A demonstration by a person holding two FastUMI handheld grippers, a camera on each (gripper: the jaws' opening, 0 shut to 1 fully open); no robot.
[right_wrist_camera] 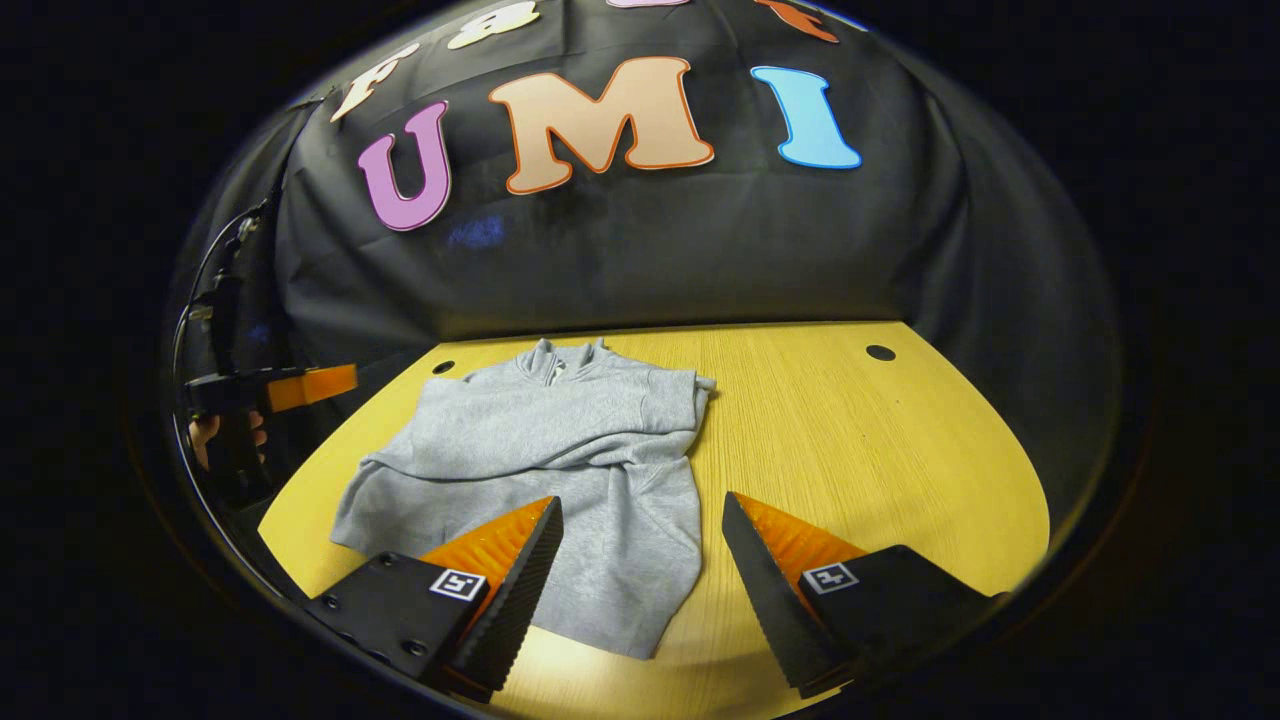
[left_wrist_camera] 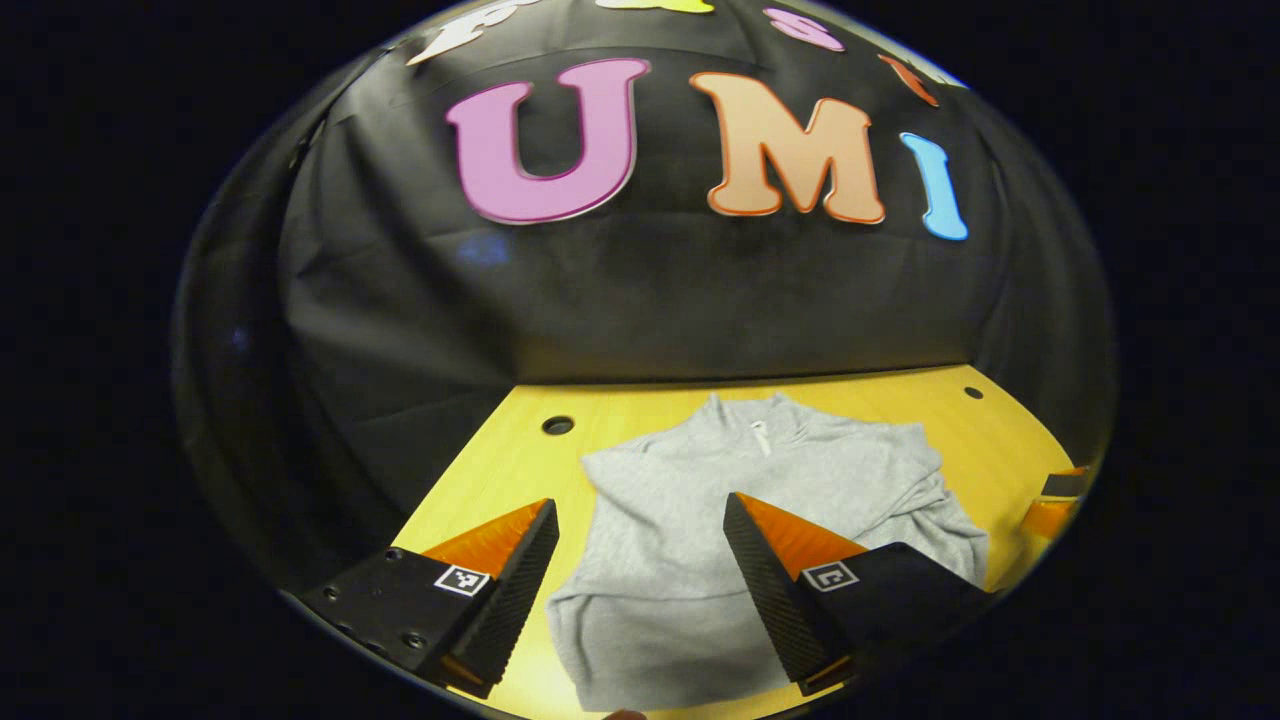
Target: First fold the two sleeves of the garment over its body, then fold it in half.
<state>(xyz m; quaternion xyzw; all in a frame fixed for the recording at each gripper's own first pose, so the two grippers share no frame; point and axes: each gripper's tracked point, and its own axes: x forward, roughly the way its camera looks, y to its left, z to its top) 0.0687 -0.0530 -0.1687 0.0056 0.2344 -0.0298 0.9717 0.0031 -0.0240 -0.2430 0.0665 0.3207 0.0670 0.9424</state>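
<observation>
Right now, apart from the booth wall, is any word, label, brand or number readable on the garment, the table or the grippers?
None can be read.
The grey zip-neck sweatshirt: plain, no print or brand visible.
The yellow wooden table: no markings.
The square black-and-white tags on the left gripper and right gripper: coded patterns, no words or numbers.

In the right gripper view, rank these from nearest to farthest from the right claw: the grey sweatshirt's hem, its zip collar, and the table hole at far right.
1. Hem of the grey fleece sweatshirt, between the open right claw's fingers.
2. Zip collar, far end of the garment, left of centre.
3. Round dark hole in the yellow wooden table, far right edge; close to the collar, so this order is uncertain.
</observation>
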